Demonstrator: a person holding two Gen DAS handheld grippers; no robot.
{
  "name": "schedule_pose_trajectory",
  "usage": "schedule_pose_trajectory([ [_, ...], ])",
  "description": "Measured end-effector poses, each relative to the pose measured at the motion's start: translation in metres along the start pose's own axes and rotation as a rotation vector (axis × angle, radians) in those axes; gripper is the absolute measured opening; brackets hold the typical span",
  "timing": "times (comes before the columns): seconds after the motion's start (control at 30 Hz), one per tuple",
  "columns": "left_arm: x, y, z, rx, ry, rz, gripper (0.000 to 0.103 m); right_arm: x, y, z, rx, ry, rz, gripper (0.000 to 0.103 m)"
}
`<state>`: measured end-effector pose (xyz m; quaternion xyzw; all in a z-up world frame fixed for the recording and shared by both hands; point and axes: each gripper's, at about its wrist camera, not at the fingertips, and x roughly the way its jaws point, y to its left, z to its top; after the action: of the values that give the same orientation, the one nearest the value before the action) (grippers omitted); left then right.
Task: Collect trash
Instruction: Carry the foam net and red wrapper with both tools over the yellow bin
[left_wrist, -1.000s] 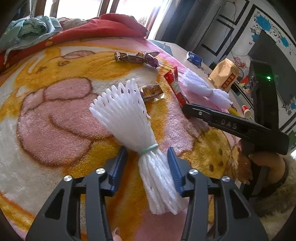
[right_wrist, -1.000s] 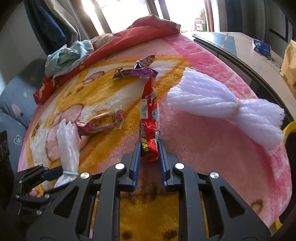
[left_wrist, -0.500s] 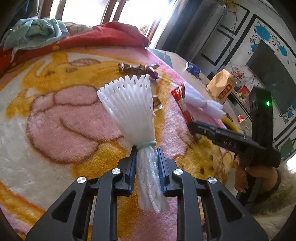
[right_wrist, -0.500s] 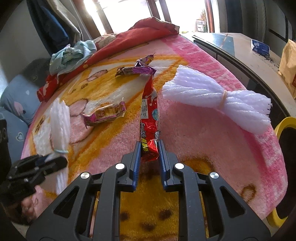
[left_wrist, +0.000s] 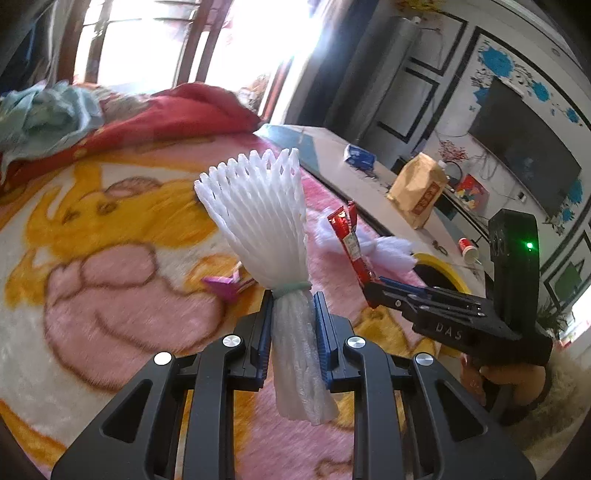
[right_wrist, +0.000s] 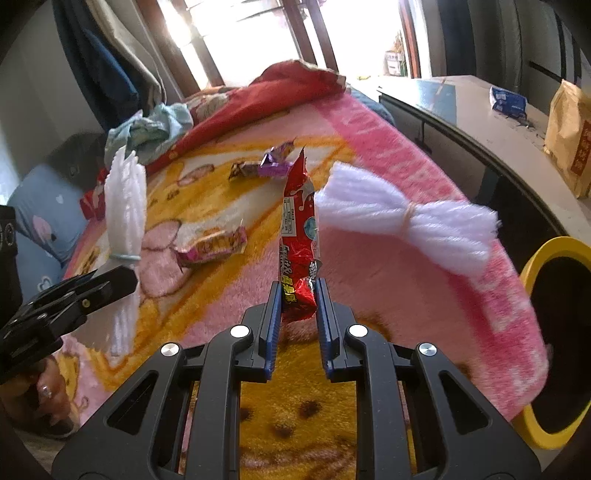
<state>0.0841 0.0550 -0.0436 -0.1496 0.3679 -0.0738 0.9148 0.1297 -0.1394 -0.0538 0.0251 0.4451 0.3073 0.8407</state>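
My left gripper (left_wrist: 291, 299) is shut on a white foam fruit net (left_wrist: 258, 214), tied with a green band, and holds it upright above the pink and yellow blanket (left_wrist: 110, 295). My right gripper (right_wrist: 298, 291) is shut on a red snack wrapper (right_wrist: 298, 236) and holds it upright off the blanket. Each gripper shows in the other's view, the right gripper (left_wrist: 373, 291) and the left gripper (right_wrist: 122, 277). A second white foam net (right_wrist: 406, 218), a pink-gold wrapper (right_wrist: 212, 245) and a purple wrapper (right_wrist: 271, 166) lie on the blanket.
A yellow-rimmed bin (right_wrist: 557, 332) stands off the blanket's right edge. A long table (right_wrist: 480, 122) behind it holds a brown paper bag (right_wrist: 569, 144) and a blue packet (right_wrist: 508, 99). Red bedding (right_wrist: 266, 99) and crumpled cloth (right_wrist: 147, 133) lie at the far end.
My left gripper closed on the foam net and lifted it off the blanket. My right gripper raised the red wrapper, which lay flat before. Both views tilted upward.
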Motion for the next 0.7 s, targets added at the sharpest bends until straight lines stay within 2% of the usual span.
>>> schedule_pose_trajectory([
  [0.37,0.013,-0.039,0.019,0.087,-0.029,-0.059,0.020,-0.030,-0.023,0.007,0.038,-0.070,-0.055,0.013],
  [0.7,0.025,-0.065,0.024,0.134,-0.028,-0.106,0.020,-0.053,-0.050,0.005,0.090,-0.111,-0.111,0.013],
])
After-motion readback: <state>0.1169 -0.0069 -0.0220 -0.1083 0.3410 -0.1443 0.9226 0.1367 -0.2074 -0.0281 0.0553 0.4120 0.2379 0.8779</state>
